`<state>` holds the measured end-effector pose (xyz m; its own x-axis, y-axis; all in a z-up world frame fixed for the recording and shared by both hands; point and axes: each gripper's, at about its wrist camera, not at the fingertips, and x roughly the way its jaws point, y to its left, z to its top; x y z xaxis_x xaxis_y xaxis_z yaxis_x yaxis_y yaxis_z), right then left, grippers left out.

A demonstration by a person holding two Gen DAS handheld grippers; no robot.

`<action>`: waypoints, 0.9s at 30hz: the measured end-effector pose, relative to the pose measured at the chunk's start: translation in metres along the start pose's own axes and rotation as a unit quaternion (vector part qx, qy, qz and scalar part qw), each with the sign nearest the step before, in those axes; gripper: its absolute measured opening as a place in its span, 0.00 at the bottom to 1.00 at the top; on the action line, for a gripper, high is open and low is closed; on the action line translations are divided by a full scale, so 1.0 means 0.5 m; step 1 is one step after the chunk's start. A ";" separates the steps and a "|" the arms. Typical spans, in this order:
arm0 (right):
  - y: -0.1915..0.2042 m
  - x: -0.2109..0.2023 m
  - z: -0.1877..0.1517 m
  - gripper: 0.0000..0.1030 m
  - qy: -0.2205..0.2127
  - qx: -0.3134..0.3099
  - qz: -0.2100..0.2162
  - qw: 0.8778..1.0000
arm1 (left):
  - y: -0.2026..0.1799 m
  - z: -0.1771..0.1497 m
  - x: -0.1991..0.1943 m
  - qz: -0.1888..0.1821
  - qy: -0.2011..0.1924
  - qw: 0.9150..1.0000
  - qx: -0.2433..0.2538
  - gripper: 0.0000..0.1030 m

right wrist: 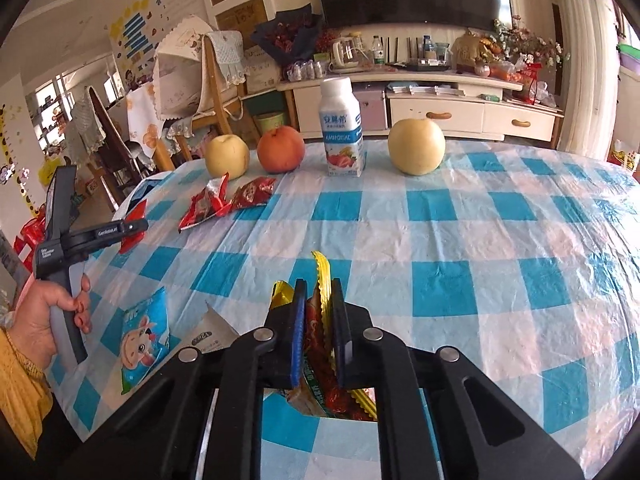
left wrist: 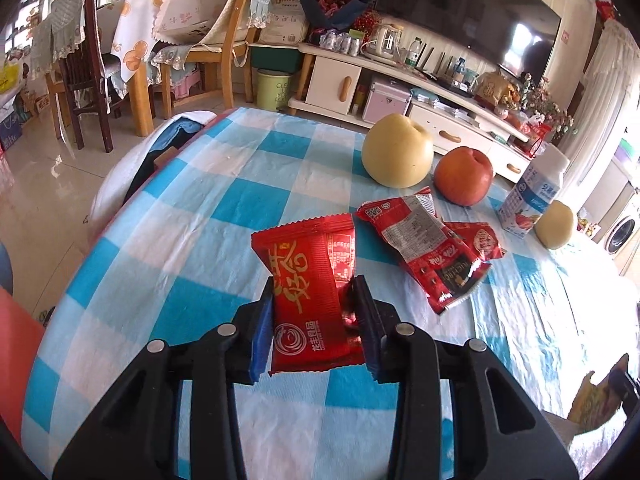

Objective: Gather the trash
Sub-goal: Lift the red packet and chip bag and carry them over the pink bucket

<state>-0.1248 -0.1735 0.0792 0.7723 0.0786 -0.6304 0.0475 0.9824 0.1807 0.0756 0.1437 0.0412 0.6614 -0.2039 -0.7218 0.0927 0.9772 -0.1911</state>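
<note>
Left wrist view: left tongs clamped on a red snack wrapper, lifted just above the checked surface. Beyond it lie two crumpled red wrappers, then a yellow pear, a red apple and a yogurt bottle. Right wrist view: right tongs pinched on a yellow-edged wrapper held on edge. A blue cartoon packet and a torn white packet lie flat near the person's hand.
</note>
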 end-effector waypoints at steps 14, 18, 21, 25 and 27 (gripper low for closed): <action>0.043 -0.052 0.027 0.12 -0.054 0.003 0.021 0.998 | 0.042 -0.079 -0.127 -0.037 -0.022 0.998 -0.039 0.38; 0.072 -0.060 0.029 0.12 -0.059 -0.004 0.032 0.998 | 0.062 -0.099 -0.161 -0.044 -0.027 0.997 -0.052 0.38; 0.105 -0.064 0.031 0.12 -0.060 -0.011 0.043 0.997 | 0.076 -0.103 -0.184 -0.036 -0.039 0.997 -0.050 0.38; 0.164 -0.065 0.032 0.12 -0.058 -0.032 0.057 0.996 | 0.105 -0.097 -0.214 -0.026 -0.060 0.996 -0.060 0.38; 0.200 -0.066 0.033 0.12 -0.056 -0.045 0.065 0.995 | 0.125 -0.094 -0.229 -0.016 -0.071 0.995 -0.067 0.38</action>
<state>-0.1352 -0.0808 0.1303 0.8345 0.1923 -0.5163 -0.1107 0.9765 0.1848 -0.0292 0.2252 0.0805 0.7591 -0.2143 -0.6147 0.0206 0.9517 -0.3063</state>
